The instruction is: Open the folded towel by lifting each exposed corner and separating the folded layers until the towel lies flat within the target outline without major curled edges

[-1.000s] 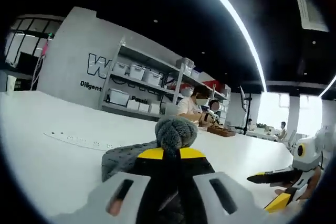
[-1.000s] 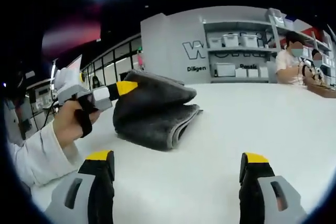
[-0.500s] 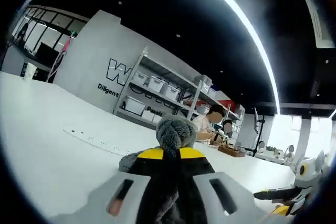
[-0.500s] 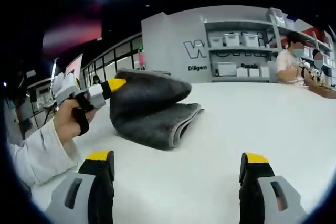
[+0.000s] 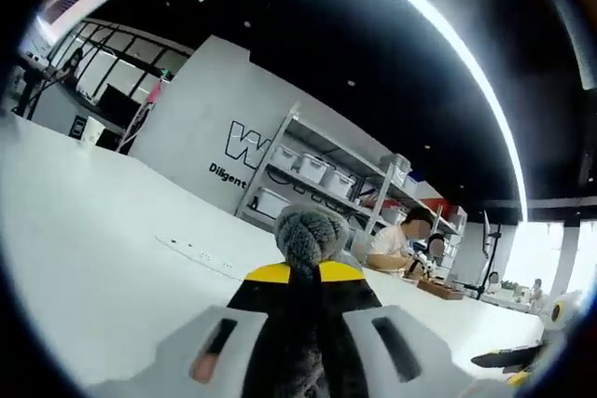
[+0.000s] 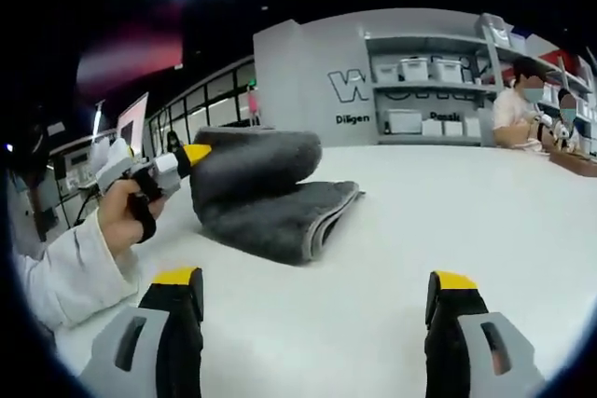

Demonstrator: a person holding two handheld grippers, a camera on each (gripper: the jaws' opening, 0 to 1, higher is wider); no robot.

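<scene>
A dark grey folded towel [image 6: 270,195] lies on the white table [image 6: 485,221]. Its top layer is raised at the left end, where my left gripper [image 6: 198,153] is shut on a corner. In the left gripper view that pinched corner [image 5: 305,236] bulges up between the yellow-tipped jaws of my left gripper [image 5: 304,274]. My right gripper [image 6: 312,288] stands open near the table's front, short of the towel, nothing between its jaws. It also shows at the lower right of the left gripper view [image 5: 522,361].
A dotted outline [image 5: 201,254] is marked on the table beyond the towel. Shelves with white bins [image 6: 420,90] line the far wall. People sit at the table's far right end [image 6: 522,104]. A person's hand and white sleeve [image 6: 89,249] hold the left gripper.
The left gripper has lifted the towel's top layer further and drawn it back to the left, peeling it off the lower layers. The right gripper has stayed put and open.
</scene>
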